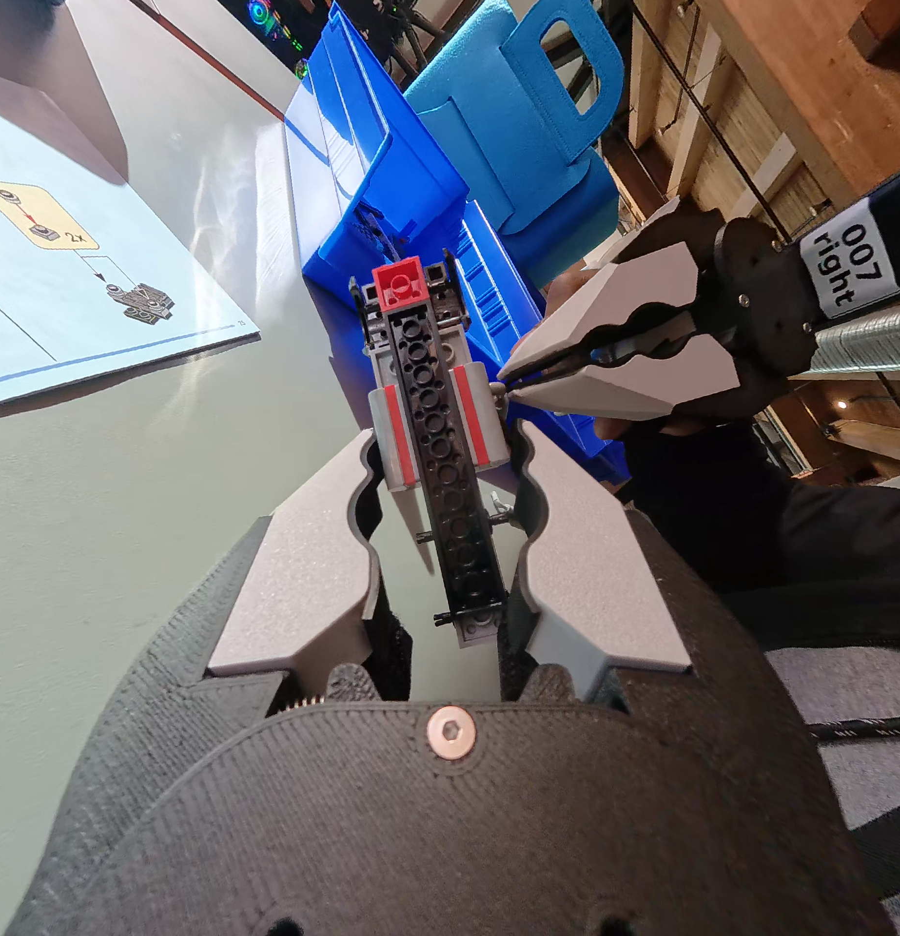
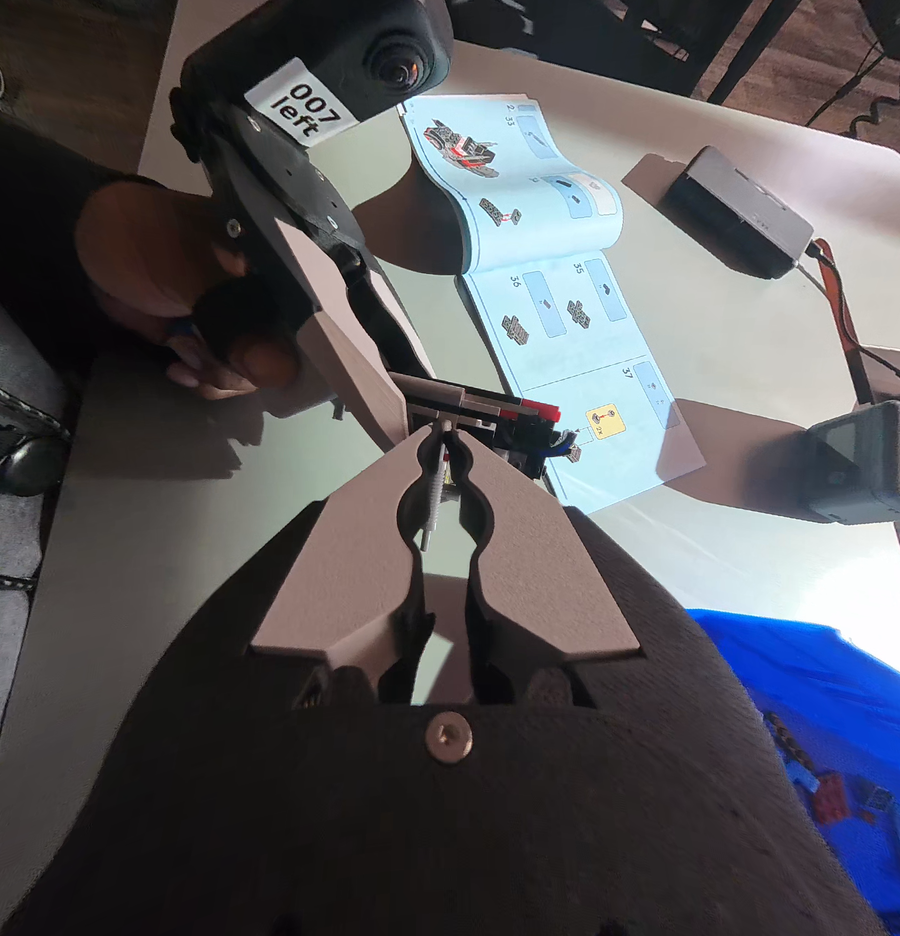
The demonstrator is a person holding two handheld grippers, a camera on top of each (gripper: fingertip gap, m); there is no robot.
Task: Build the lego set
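Observation:
My left gripper point(image 1: 445, 438) is shut on a long lego model point(image 1: 440, 435), black down the middle with grey and red sides and a red brick at its far end. It holds the model above the table, underside toward the camera. My right gripper point(image 2: 444, 435) is shut on a thin grey ribbed rod piece point(image 2: 434, 494), whose tip touches the model's side point(image 2: 468, 405). In the left wrist view the right gripper point(image 1: 506, 387) meets the model's right grey block. In the right wrist view the left gripper point(image 2: 387, 395) comes in from the upper left.
An open instruction booklet point(image 2: 554, 304) lies on the white table point(image 1: 134, 506). A blue bin point(image 1: 387, 167) with loose bricks point(image 2: 833, 805) stands beside the model. Two grey boxes point(image 2: 736, 212) point(image 2: 863, 461) with cables sit on the table's far side. Less than 4 cm separates the two grippers' tips.

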